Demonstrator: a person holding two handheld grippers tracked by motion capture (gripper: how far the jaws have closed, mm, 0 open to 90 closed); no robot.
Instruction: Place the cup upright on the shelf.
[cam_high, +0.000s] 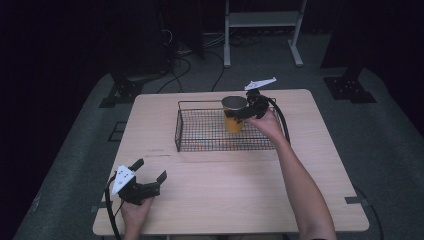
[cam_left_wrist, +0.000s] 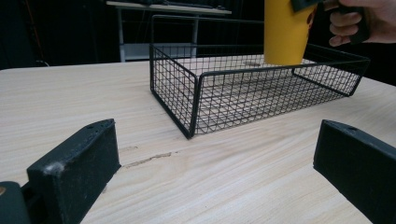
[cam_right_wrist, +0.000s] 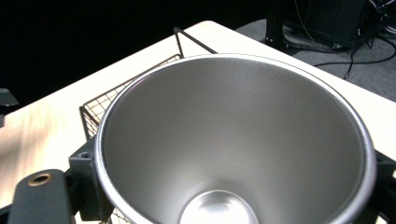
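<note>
A yellow cup (cam_high: 233, 114) with a bare metal inside (cam_right_wrist: 233, 140) stands upright in the right part of a black wire basket (cam_high: 200, 131). My right gripper (cam_high: 243, 111) is shut on the yellow cup near its rim, one jaw on each side. In the left gripper view the cup (cam_left_wrist: 286, 32) sits low in the basket (cam_left_wrist: 196, 93), but I cannot tell whether it touches the basket floor. My left gripper (cam_high: 150, 170) rests open near the table's front left, with nothing between its jaws.
The basket sits at the back middle of a light wooden table (cam_high: 235, 195). Beyond the table are a white metal frame (cam_high: 262, 30), cables and black stand feet on grey floor.
</note>
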